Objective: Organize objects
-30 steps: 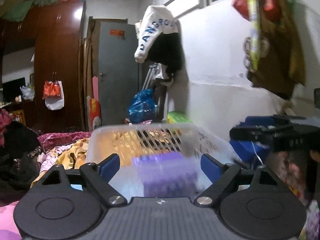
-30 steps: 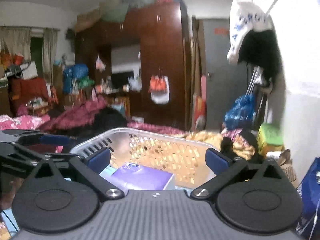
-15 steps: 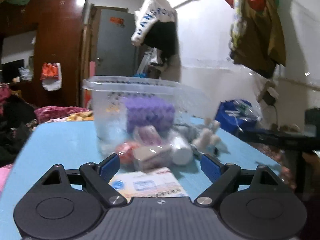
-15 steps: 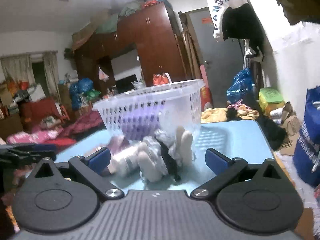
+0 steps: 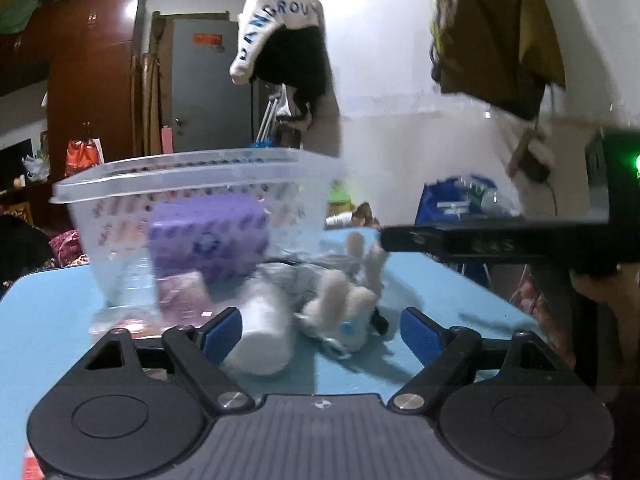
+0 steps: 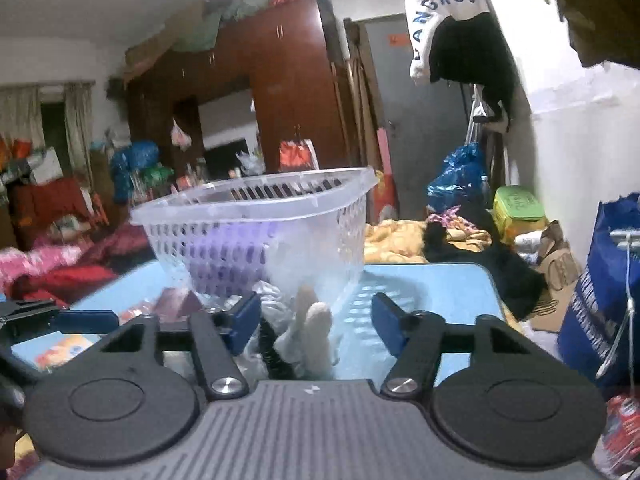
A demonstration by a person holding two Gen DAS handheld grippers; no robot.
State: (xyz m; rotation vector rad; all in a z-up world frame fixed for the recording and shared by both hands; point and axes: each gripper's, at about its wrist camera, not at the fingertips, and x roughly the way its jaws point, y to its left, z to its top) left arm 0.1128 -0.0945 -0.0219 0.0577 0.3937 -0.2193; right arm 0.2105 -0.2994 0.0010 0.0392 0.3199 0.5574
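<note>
Holding: we grip nothing; our left gripper (image 5: 321,331) is spread wide, our right gripper (image 6: 316,320) likewise.
Basket: clear perforated laundry basket (image 5: 192,184) stands on the blue table (image 5: 48,312); purple box (image 5: 208,236) inside.
Loose things: white cylinder (image 5: 262,340), plush toy (image 5: 340,304) and pink packet (image 5: 182,296) lie on the table just before the basket.
Edges: table's right edge (image 6: 490,280) is near; bare blue surface lies right of the toy.
Change: half a second ago we were farther back; the cylinder now sits between our left fingers.
</note>
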